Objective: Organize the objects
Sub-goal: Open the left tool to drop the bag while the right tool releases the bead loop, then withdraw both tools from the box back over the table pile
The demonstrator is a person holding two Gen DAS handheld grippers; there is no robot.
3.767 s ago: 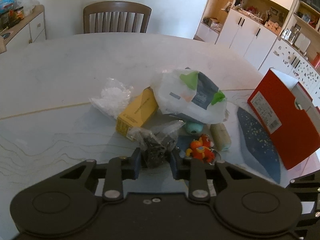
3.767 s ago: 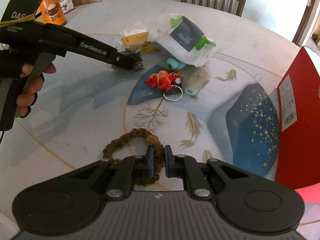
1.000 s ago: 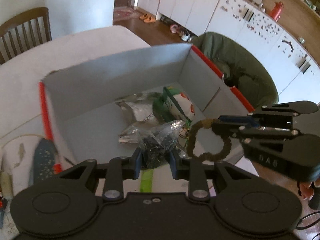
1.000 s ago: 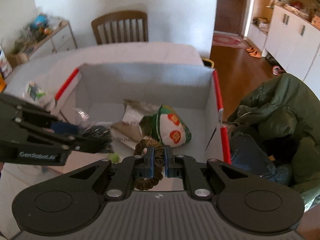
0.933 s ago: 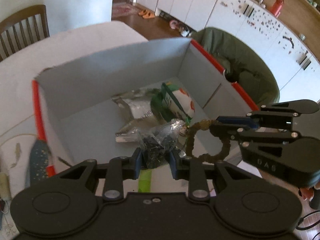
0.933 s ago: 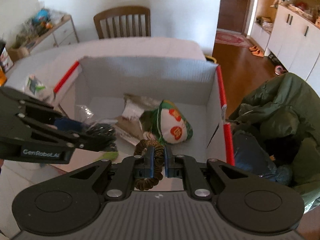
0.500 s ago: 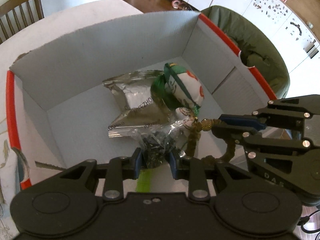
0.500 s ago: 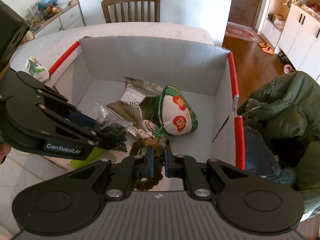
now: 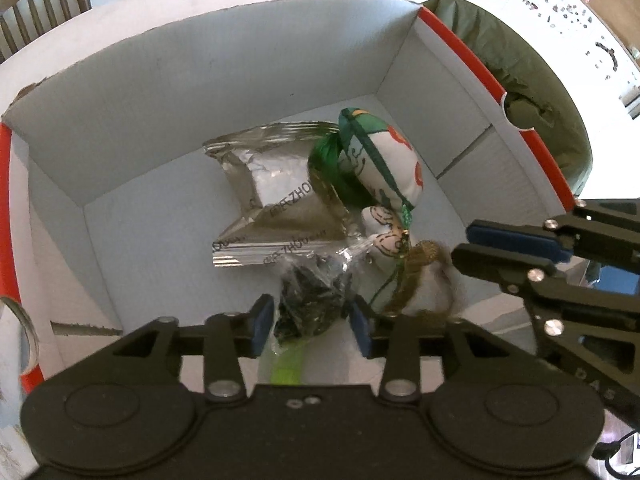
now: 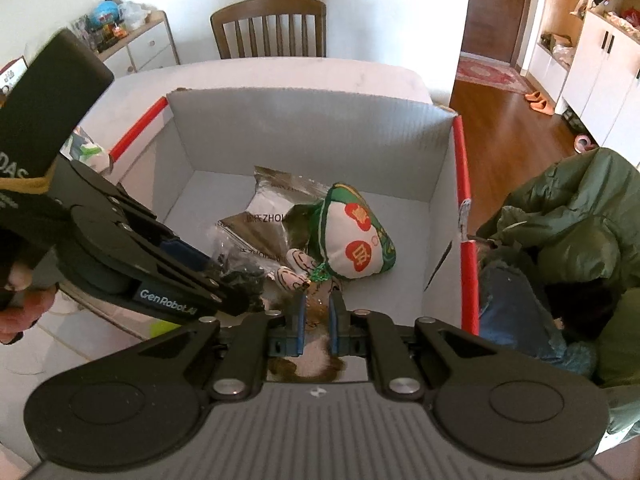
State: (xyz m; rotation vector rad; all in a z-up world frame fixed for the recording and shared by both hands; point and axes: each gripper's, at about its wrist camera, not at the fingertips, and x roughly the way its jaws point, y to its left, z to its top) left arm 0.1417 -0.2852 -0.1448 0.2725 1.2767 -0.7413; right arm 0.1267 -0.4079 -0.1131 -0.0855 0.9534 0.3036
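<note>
Both grippers now hang over the red-edged grey cardboard box instead of the table. The left gripper spreads its fingers, and the clear plastic bag of small black pieces sits loose between them at lower centre. The right gripper parts its fingers too; the brown fabric scrunchie is blurred, slipping below them.

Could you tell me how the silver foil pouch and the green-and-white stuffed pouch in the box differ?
The silver foil pouch lies flat and crinkled on the box floor; the green-and-white stuffed pouch is plump and rounded. The foil pouch is shiny silver with dark lettering; the stuffed pouch is fabric with red round marks and a green tassel. They touch, the stuffed one leaning on the foil's edge. Neither is gripped.
</note>
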